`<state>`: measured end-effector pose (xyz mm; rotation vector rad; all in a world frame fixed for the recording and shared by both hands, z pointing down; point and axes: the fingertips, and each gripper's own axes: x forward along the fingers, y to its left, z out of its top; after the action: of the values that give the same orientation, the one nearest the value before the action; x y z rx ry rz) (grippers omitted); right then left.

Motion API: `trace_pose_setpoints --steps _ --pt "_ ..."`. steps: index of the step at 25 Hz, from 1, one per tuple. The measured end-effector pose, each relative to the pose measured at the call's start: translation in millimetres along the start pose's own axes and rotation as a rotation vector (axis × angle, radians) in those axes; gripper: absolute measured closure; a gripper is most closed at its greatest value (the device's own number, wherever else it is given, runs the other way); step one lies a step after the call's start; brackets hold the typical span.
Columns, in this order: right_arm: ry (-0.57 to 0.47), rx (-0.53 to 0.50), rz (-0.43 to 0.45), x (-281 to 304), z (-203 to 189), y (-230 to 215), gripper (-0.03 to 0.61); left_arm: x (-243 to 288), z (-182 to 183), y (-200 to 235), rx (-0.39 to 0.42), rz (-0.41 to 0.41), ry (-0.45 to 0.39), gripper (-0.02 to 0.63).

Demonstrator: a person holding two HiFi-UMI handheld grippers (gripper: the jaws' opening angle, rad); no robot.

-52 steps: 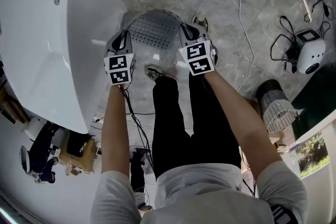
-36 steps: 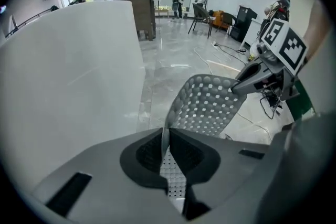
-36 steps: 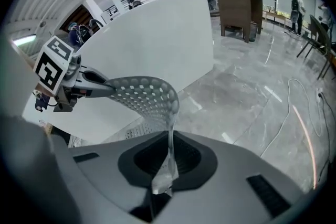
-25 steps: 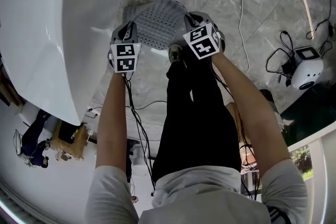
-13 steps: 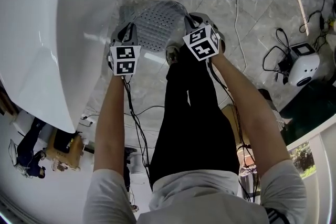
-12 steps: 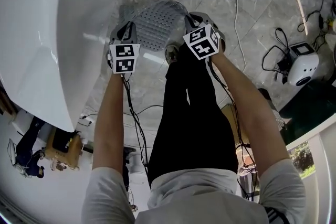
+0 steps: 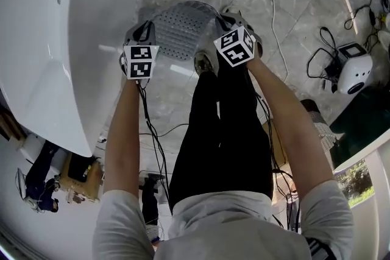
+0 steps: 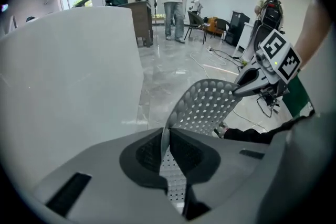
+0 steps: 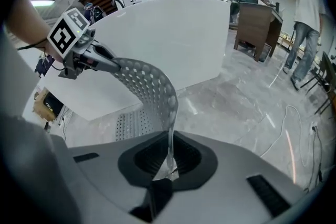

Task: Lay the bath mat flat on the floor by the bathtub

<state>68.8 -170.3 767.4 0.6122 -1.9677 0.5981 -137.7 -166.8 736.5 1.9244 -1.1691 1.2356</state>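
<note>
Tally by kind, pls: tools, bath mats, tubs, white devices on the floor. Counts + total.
tools: 2, left tool and right tool, each clamped on the mat
bath mat: 1
bathtub: 1
white device on the floor: 1
total: 5

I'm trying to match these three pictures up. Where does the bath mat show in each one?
Head view: bath mat at top centre of the picture.
Left gripper view: centre, arching up and right from the jaws.
Right gripper view: centre, arching up and left from the jaws.
Shared landmark: white bathtub, beside the mat in every view.
</note>
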Motion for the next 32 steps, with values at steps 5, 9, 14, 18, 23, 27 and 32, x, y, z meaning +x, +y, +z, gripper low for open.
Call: trace_pose_setpoints --steps 5,9,14,18,23,27,32 --pt "0.005 0.043 0.043 14.7 0.4 -21.9 0.557 31.1 25.1 1.6 -0.036 0.005 0.014 0.589" --pt "0.042 0.064 0.074 26.3 -6.2 -35.5 0.557 50.7 36.4 -4.7 -0.064 -0.004 0.068 0.589" --pt "0.045 0.078 0.082 46.8 -7.3 -56.1 0.557 77.2 48.2 -0.8 -0.021 -0.004 0.068 0.589" --pt "0.03 0.097 0.07 64.0 -18.3 -68.8 0.557 101.5 41.6 -2.6 -0.072 -0.016 0.035 0.589" --pt "-0.004 0.117 0.045 78.4 -25.2 -80.5 0.557 129.6 52.9 -2.6 0.016 -0.016 -0.039 0.589" --pt "0.002 0.128 0.011 87.4 -32.7 -89.3 0.557 133.9 49.8 -12.9 0.046 -0.026 -0.051 0.589" --pt "-0.008 0.1 -0.012 98.3 -32.1 -99.1 0.557 148.0 46.8 -5.8 0.052 -0.028 -0.07 0.589"
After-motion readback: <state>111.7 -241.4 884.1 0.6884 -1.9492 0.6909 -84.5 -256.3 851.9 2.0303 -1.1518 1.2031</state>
